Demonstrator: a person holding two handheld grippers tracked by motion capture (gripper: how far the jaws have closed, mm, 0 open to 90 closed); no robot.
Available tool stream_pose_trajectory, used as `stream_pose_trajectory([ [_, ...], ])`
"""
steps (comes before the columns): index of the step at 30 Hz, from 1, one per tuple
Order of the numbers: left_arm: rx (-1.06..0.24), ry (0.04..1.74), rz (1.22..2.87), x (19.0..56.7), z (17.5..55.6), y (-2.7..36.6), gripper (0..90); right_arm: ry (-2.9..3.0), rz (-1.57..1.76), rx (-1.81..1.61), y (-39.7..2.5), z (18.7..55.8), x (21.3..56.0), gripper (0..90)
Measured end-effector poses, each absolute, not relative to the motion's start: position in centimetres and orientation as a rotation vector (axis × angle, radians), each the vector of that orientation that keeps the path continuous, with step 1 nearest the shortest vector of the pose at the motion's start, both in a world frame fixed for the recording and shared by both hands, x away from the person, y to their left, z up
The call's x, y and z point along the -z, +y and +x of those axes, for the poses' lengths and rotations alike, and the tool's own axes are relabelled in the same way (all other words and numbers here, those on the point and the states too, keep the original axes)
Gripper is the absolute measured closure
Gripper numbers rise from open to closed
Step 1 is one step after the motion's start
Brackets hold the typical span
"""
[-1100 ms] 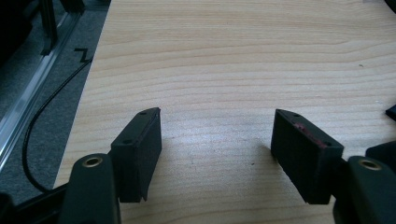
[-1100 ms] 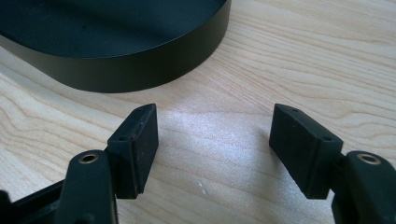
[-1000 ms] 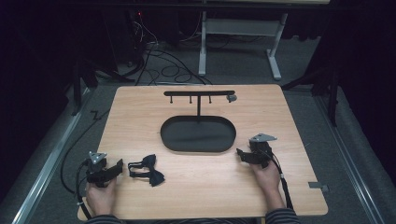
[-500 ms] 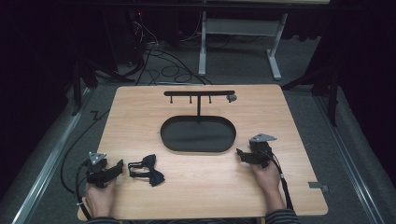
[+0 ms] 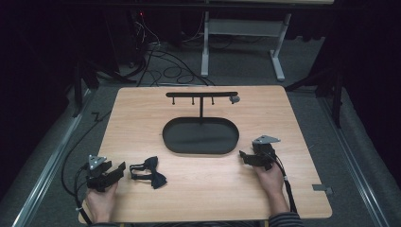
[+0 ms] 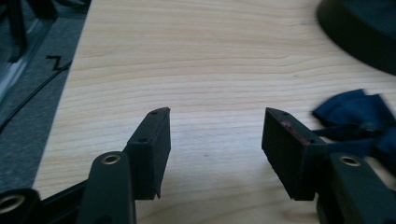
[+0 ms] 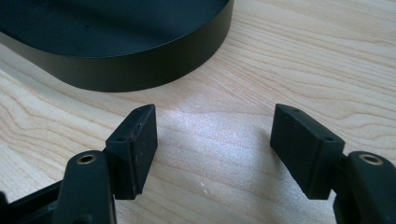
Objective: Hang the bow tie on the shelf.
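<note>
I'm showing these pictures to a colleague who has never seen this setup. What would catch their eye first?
Probably the black oval tray with its T-shaped hanger bar at the middle of the pale wooden table. Next, the dark blue fabric bow tie lying near the front left, just right of the open left gripper. The right gripper, also open, sits empty beside the tray's right end.

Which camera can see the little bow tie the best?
The high view: the whole bow tie lies flat on the table, just right of the open left tool. The left gripper view catches just a blurry dark blue part of it at the right edge. The right gripper view looks at the black tray instead.
</note>
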State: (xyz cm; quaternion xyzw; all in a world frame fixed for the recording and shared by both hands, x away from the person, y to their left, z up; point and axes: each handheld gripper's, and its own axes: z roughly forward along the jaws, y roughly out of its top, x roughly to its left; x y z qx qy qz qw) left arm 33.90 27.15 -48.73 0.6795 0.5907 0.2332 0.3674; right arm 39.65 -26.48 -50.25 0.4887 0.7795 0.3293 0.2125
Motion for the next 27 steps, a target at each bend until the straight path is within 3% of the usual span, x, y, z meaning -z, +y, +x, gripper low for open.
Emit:
stream_pose_trajectory([
  [12,-0.544,1.454,1.769,47.3,31.1,26.2,43.7,2.165,1.355,-0.914,-26.5,39.6,50.3,33.3],
  [18,-0.511,1.441,1.779,47.6,31.4,25.4,43.8,2.170,1.344,-0.913,-26.5,39.7,50.2,33.3],
  [27,-0.460,1.473,1.806,48.7,32.9,24.0,50.9,2.171,1.344,-0.914,-26.5,39.7,50.3,33.2],
])
